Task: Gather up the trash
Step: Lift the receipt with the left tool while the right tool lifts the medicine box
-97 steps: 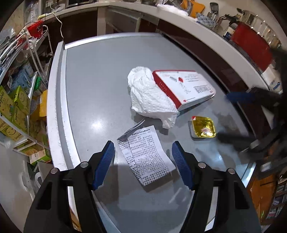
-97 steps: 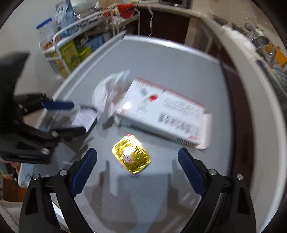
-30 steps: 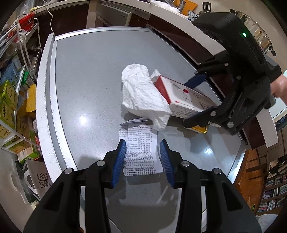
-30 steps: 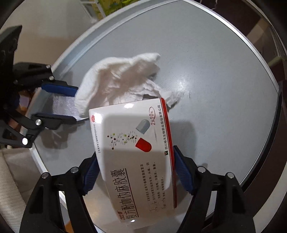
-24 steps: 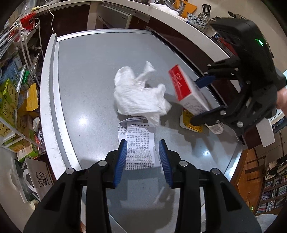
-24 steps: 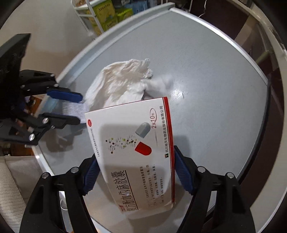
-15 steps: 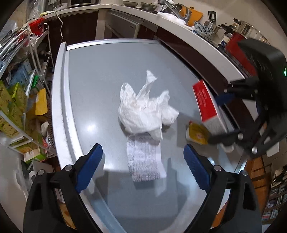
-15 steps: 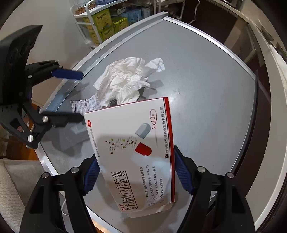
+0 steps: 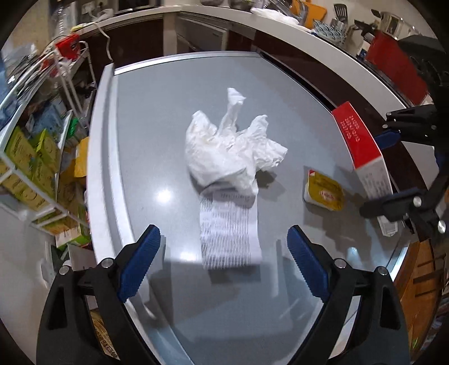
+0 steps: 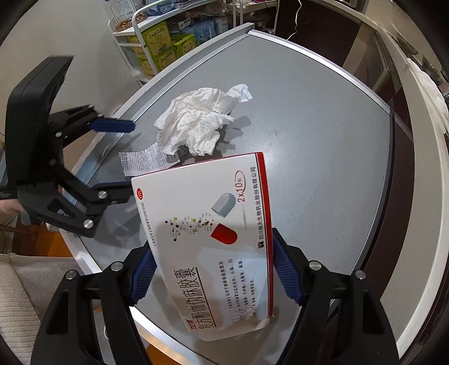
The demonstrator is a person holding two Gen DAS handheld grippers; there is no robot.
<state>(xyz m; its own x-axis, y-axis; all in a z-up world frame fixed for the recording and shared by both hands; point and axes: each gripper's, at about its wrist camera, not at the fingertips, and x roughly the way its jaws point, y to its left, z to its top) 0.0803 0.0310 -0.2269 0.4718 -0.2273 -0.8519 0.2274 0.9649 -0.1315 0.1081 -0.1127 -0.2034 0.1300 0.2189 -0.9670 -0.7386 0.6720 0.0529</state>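
Note:
A crumpled white tissue (image 9: 230, 151) lies mid-table, overlapping the far end of a printed receipt (image 9: 228, 230). A small gold-foil packet (image 9: 324, 191) lies to their right. My left gripper (image 9: 221, 258) is open and empty, just above the near end of the receipt. My right gripper (image 10: 209, 269) is shut on a red-and-white medicine box (image 10: 213, 230) and holds it above the table's near right edge; the box also shows in the left wrist view (image 9: 362, 146). The tissue (image 10: 196, 123) and receipt (image 10: 143, 158) show beyond the box.
The grey table (image 9: 157, 118) has a raised metal rim. A wire shelf with green snack boxes (image 9: 25, 157) stands to its left. A white counter with kitchen items (image 9: 308, 25) curves behind and to the right.
My left gripper opened wide and pulled back from the receipt, which stayed on the table. My right gripper closed on the medicine box and lifted it off the table; the tissue shifted.

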